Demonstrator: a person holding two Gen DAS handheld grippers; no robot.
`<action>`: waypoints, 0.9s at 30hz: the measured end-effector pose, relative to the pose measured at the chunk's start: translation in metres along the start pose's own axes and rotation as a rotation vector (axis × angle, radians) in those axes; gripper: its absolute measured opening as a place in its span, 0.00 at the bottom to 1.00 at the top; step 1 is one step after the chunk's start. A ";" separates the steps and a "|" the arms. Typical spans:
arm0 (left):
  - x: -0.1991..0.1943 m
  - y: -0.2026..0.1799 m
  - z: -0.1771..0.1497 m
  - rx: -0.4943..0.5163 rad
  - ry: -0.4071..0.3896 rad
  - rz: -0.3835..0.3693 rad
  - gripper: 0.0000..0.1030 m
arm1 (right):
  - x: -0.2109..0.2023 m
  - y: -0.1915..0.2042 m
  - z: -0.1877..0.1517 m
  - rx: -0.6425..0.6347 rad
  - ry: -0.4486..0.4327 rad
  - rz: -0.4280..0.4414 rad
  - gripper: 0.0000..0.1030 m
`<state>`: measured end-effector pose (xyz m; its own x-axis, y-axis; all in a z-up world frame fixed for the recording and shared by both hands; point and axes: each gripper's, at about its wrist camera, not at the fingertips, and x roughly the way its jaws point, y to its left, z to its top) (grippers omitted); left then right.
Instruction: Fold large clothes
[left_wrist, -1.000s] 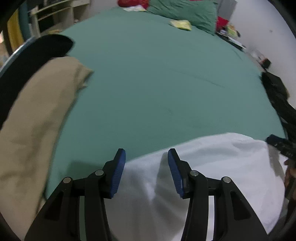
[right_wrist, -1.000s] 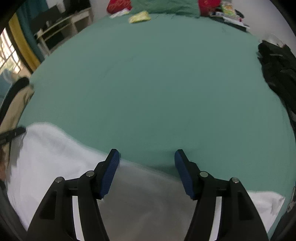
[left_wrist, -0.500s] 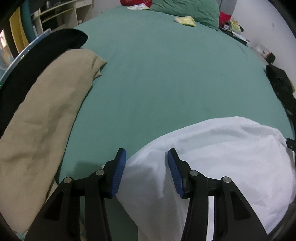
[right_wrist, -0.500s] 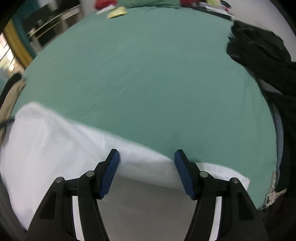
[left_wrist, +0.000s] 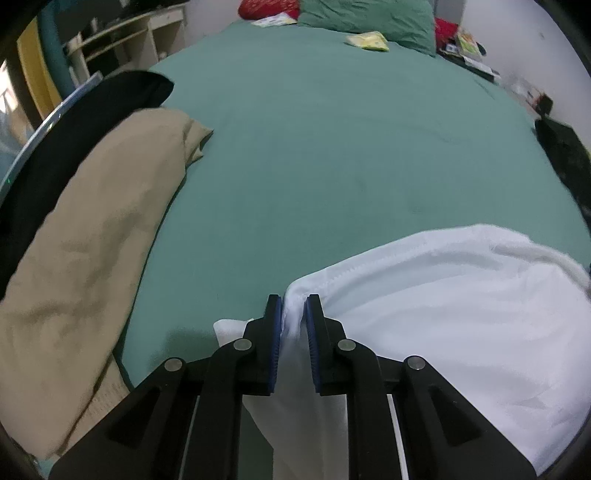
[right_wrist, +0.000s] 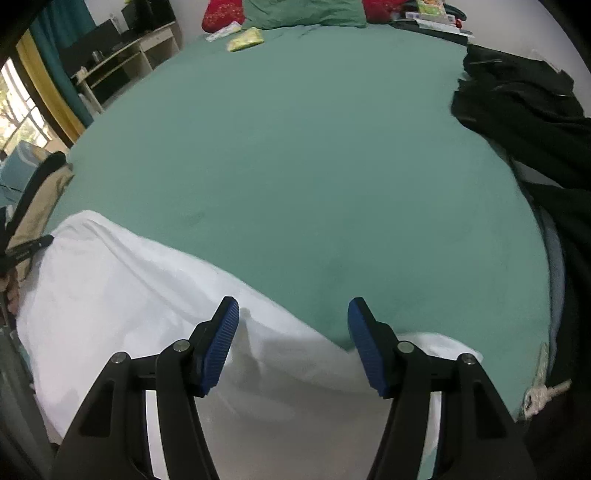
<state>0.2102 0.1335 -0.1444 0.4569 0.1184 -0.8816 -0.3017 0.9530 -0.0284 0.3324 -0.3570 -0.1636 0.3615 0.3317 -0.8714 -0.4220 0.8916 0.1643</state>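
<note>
Left gripper (left_wrist: 292, 306), seen from its own wrist camera, points steeply down at the near edge of a bed; its jaws are closing, and a bunched fold of the white garment (left_wrist: 443, 314) stands between the two blue pads (left_wrist: 275, 332), which press against the cloth on either side. From this pinch the garment spreads away to the right of the gripper and lies on the green bedsheet (left_wrist: 332, 155), with its stitched hem curving along the far side. A small corner of white cloth shows just left of the left finger. To the left of the gripper a tan garment (left_wrist: 96, 236) lies along the bed's edge, with a black garment (left_wrist: 85, 114) beyond and partly beneath it. Far ahead of the gripper are a green pillow (left_wrist: 365, 18), a yellow packet (left_wrist: 367, 40) and a red cushion (left_wrist: 267, 7). Right gripper (right_wrist: 293, 325), in its own view, has its jaws standing wide apart above the white garment (right_wrist: 122, 280), whose far edge runs across beneath the gap; the blue pads (right_wrist: 221, 343) do not press on the cloth. A heap of black clothing (right_wrist: 524, 110) lies on the bedsheet (right_wrist: 295, 147) to the right of and beyond this gripper, and a bunch of keys (right_wrist: 543, 387) rests near the bed's edge just right of its right finger. A desk (right_wrist: 122, 62) stands far off to the left.
</note>
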 end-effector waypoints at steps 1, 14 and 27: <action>-0.001 0.003 0.000 -0.019 0.004 -0.014 0.15 | 0.002 0.000 0.003 0.007 -0.004 0.023 0.60; 0.007 -0.001 0.001 0.009 -0.020 -0.028 0.15 | 0.017 0.066 0.030 -0.252 -0.063 -0.231 0.02; -0.040 0.000 -0.004 -0.072 -0.126 -0.151 0.26 | -0.035 0.071 -0.018 0.002 -0.163 -0.180 0.40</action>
<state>0.1882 0.1276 -0.1111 0.6011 0.0137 -0.7991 -0.2788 0.9406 -0.1936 0.2751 -0.3110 -0.1301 0.5603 0.2122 -0.8006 -0.3371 0.9414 0.0136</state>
